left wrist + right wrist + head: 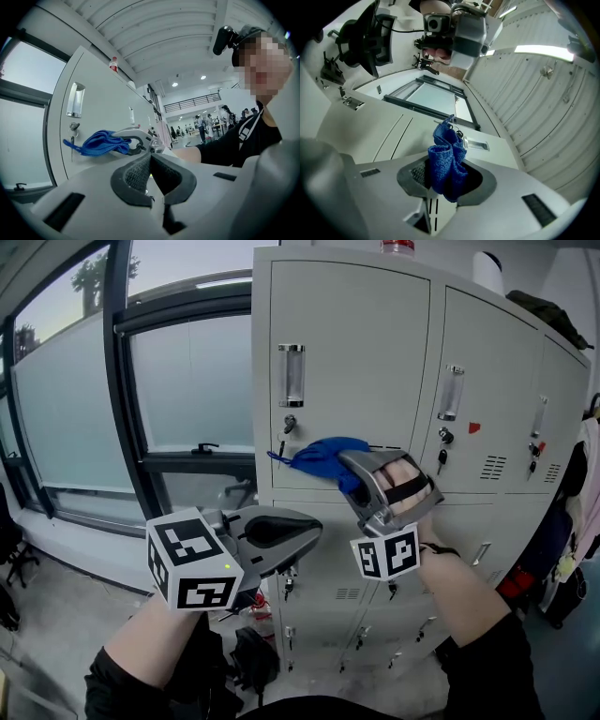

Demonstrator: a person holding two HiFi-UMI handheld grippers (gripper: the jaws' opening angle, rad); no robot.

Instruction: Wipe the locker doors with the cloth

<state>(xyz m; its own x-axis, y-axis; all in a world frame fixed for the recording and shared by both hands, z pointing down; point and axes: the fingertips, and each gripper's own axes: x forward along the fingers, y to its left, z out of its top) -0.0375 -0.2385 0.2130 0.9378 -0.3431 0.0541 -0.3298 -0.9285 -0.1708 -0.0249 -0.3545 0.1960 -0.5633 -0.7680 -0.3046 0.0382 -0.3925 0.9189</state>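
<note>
Left gripper (281, 532) hangs low, jaws pressed together on nothing. Up and to its right, the blue cloth (323, 457) bunches beside the keyhole, seemingly touching the locker door (356, 352), clamped in the right gripper (360, 474).

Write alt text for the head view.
The right gripper holds a bunched blue cloth against a grey locker door, near its lock. The left gripper, jaws shut and empty, sits lower left, touching nothing.
</note>
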